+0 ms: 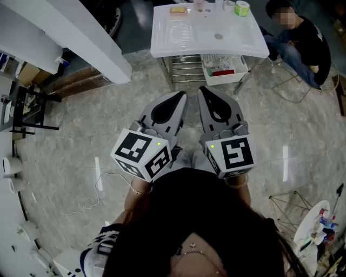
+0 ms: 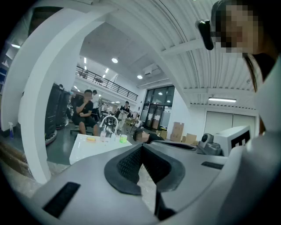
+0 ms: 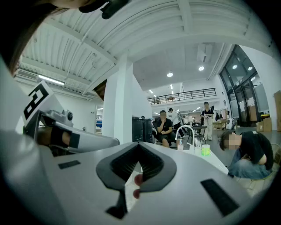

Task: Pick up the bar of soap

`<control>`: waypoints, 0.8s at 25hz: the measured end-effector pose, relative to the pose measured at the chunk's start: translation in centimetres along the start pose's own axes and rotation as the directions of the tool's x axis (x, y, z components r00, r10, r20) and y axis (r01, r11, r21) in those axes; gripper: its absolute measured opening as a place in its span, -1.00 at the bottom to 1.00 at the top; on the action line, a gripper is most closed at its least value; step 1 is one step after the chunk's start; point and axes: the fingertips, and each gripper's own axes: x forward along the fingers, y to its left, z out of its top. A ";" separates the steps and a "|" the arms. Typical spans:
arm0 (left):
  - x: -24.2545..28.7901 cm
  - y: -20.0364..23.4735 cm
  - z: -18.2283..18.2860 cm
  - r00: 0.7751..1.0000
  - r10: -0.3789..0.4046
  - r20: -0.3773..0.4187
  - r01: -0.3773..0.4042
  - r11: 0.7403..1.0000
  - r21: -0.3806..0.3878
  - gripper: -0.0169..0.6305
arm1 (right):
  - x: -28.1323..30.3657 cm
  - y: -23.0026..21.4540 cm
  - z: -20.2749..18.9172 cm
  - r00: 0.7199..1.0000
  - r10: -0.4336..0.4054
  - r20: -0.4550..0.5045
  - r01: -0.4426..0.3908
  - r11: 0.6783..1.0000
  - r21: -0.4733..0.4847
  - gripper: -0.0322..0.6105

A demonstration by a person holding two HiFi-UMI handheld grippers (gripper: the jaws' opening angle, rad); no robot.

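Note:
The bar of soap [image 1: 179, 9] is a small yellow-orange block lying at the back left of the white sink unit [image 1: 238, 46], far ahead of me. The left gripper view shows the soap [image 2: 90, 139] small on that white top [image 2: 81, 151]. I hold both grippers close to my body, side by side, pointing toward the sink unit and well short of it. My left gripper [image 1: 183, 97] is shut with nothing in it, its tips meeting [image 2: 141, 148]. My right gripper [image 1: 201, 91] is also shut and empty [image 3: 138, 147]. The right gripper view does not show the soap.
A seated person in black [image 1: 301, 39] is at the sink unit's right. A white basket [image 1: 224, 70] sits on the shelf under the sink. A green cup [image 1: 241, 7] and a faucet [image 3: 184, 132] stand on top. A white beam [image 1: 75, 30] runs at left, above a black rack [image 1: 27, 108].

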 end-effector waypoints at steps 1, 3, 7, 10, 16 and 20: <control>0.4 -0.1 0.0 1.000 0.004 0.002 -0.004 1.000 0.004 -0.96 | -0.1 -0.5 0.1 1.000 -0.001 0.006 0.001 1.000 0.001 -0.88; 1.1 -0.3 0.1 1.000 0.014 0.006 -0.014 1.000 0.014 -0.96 | -0.1 -1.4 0.2 1.000 0.000 0.015 0.000 1.000 0.003 -0.88; 2.4 -0.5 0.0 0.999 0.036 0.011 -0.036 0.999 0.030 -0.96 | 0.0 -2.9 -0.4 1.000 0.010 0.008 -0.010 1.000 0.009 -0.88; 3.2 -0.4 0.1 0.999 0.041 0.011 -0.042 0.998 0.036 -0.96 | 0.3 -3.7 -0.1 0.999 0.021 0.024 -0.021 1.000 0.006 -0.88; 4.9 1.8 0.3 0.998 0.055 0.000 -0.055 0.998 0.032 -0.96 | 2.9 -4.7 -0.3 0.999 0.033 0.033 -0.034 0.999 0.012 -0.88; 6.8 4.7 1.0 0.999 0.049 0.001 -0.049 0.999 0.022 -0.96 | 5.7 -5.8 -0.7 0.999 0.031 0.029 -0.032 0.999 0.037 -0.88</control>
